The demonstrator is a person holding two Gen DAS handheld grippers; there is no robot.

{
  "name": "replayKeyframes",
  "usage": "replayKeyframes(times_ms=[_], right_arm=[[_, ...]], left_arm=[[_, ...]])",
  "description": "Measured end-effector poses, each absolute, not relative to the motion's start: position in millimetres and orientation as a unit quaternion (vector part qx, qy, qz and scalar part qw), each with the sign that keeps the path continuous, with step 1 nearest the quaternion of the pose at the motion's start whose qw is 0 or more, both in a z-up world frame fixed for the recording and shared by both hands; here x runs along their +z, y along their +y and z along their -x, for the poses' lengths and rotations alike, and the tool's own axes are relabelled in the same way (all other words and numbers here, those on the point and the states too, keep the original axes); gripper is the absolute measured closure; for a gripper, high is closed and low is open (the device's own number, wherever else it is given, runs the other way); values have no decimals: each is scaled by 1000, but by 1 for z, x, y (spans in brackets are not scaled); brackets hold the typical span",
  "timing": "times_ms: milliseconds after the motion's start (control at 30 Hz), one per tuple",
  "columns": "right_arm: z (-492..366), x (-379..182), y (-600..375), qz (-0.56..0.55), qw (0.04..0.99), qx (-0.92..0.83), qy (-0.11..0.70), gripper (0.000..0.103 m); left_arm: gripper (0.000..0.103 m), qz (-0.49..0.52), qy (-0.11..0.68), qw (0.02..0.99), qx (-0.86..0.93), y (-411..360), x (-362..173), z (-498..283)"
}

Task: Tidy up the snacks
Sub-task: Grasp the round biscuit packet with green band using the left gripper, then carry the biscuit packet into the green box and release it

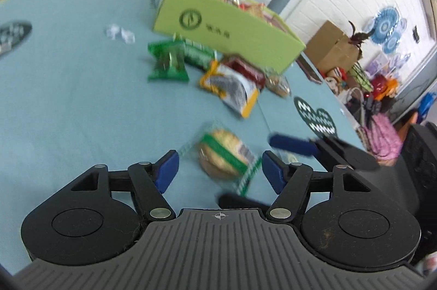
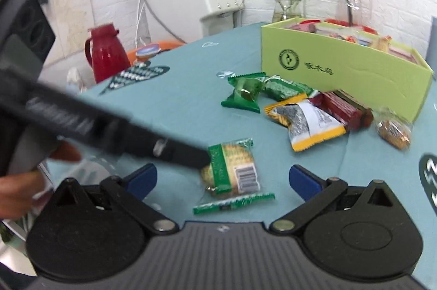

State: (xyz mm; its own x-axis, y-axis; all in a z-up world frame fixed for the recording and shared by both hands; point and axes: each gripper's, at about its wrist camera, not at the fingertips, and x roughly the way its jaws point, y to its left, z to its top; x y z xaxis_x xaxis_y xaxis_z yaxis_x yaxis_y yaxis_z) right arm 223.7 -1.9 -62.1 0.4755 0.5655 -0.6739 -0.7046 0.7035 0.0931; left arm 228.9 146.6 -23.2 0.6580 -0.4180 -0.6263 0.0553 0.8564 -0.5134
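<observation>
A clear cracker packet with a green band (image 1: 224,153) (image 2: 232,169) lies on the teal tablecloth between both open grippers. My left gripper (image 1: 220,171) hovers over it with jaws wide; in the right wrist view its black finger (image 2: 174,150) reaches the packet's left edge. My right gripper (image 2: 222,180) is open just in front of the packet; its blue fingertips (image 1: 289,144) show at the right in the left wrist view. Further back lie two green packets (image 2: 243,94), a yellow-grey packet (image 2: 306,120), a dark red packet (image 2: 344,107) and a brown snack (image 2: 393,133), beside a lime-green box (image 2: 355,68) holding snacks.
A red jug (image 2: 106,55), a vase with flowers (image 2: 289,3) and a glass pitcher (image 2: 352,3) stand beyond the box. White appliances stand by the brick wall. The table edge (image 1: 338,101) runs at the right, with cardboard boxes and clutter beyond.
</observation>
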Motion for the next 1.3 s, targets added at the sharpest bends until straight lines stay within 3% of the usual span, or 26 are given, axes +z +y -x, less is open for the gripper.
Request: replayKeyframes(times_ms=[433, 533, 567, 600, 633, 833, 1133, 1300], right_arm=[[-220, -70, 9, 96, 844, 381, 364, 1], [-213, -77, 20, 130, 844, 385, 349, 18], [-212, -75, 21, 131, 846, 388, 343, 39], [-216, -72, 20, 112, 841, 395, 352, 41], [-219, -71, 18, 102, 841, 393, 357, 42], [-242, -60, 6, 83, 858, 366, 352, 40], [-372, -1, 5, 90, 900, 334, 266, 40], [-460, -7, 23, 95, 898, 333, 273, 40]], left_arm=[[54, 219, 394, 885, -120, 139, -32, -236], [58, 207, 393, 889, -109, 134, -32, -235], [61, 194, 393, 893, -103, 130, -31, -235], [71, 180, 393, 897, -94, 126, -31, -234], [74, 156, 391, 903, -83, 120, -30, -232], [93, 186, 377, 902, -98, 124, -18, -261], [92, 141, 298, 937, -113, 115, 65, -395], [91, 124, 298, 942, -89, 122, 73, -477]])
